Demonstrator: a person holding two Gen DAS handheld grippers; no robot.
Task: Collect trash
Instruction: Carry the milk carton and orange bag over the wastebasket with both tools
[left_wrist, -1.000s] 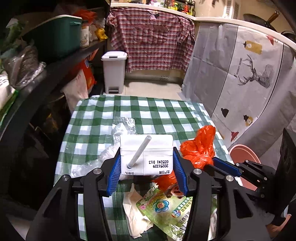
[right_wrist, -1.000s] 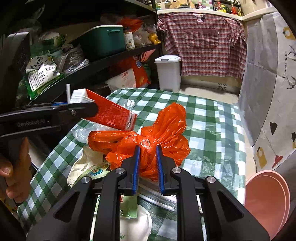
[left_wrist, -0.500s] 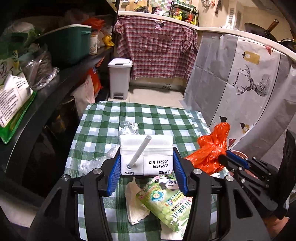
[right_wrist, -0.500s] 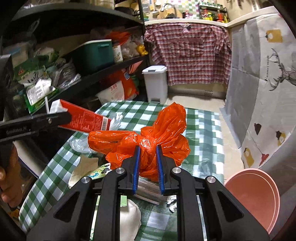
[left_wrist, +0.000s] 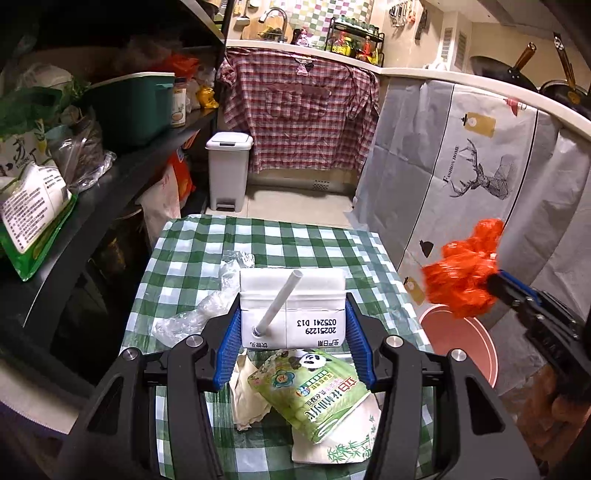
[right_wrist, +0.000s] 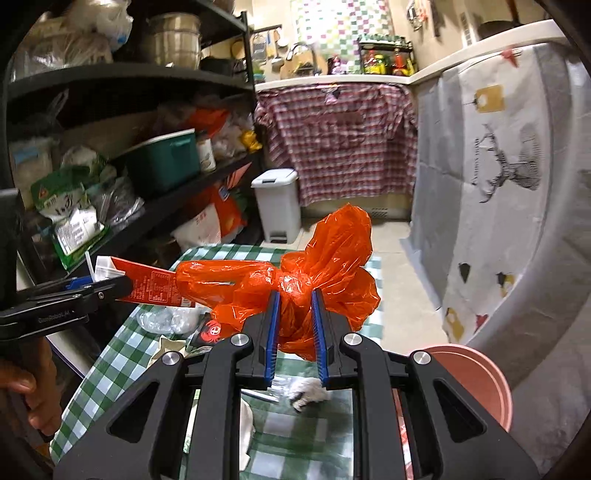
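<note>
Shelving, far left: dark rack (left_wrist: 110, 184) with a teal bin (left_wrist: 133, 107) and food packets; beyond it a small white pedal bin (left_wrist: 228, 170) on the floor.
Table: green-and-white checked cloth (left_wrist: 207, 258).
Clear plastic wrap: crumpled wrap (left_wrist: 207, 306) on the cloth, left of the carton.
Left gripper: left gripper (left_wrist: 291, 328) clamped at medium width on a drink carton (left_wrist: 295, 314), blue pads flat on both side faces; carton held clear above the cloth, white top toward the camera, straw (left_wrist: 280, 299) sticking out. In the right wrist view the same carton shows red sides (right_wrist: 147, 284).
Under the carton: beige paper scrap (left_wrist: 247, 398), green panda-print pouch (left_wrist: 314, 391) and a white bamboo-print pack (left_wrist: 340, 443), all lying on the cloth.
Right gripper: right gripper (right_wrist: 293, 321) narrowed on a knotted orange plastic bag (right_wrist: 314, 266), pads squeezing the bunched neck; bag lifted off the table, right of the carton.
Below the right gripper: a white crumpled item (right_wrist: 310, 395), possibly tissue; blurred.
Pink basin: pink basin (right_wrist: 476, 376) off the table's right edge, below the orange bag.
Far right: grey deer-print curtain (left_wrist: 480, 177).
</note>
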